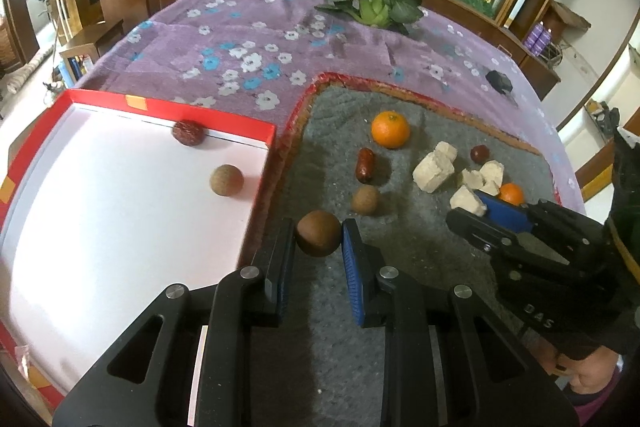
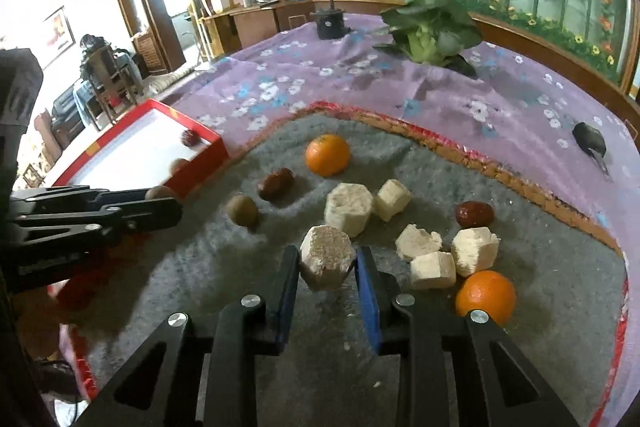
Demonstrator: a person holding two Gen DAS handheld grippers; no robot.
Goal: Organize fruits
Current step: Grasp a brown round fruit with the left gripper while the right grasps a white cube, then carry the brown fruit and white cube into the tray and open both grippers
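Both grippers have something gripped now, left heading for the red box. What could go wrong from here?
1. The brown round fruit sits only at the left gripper fingertips; it could slip before clearing the red box wall.
2. The pale chunk in the right gripper looks crumbly; squeezing may break it.
3. The small orange lies beside the right fingers and could get nudged.

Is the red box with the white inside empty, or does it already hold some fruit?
Not empty. The red box holds two fruits on its white floor: a dark red date against the far wall and a tan round fruit.
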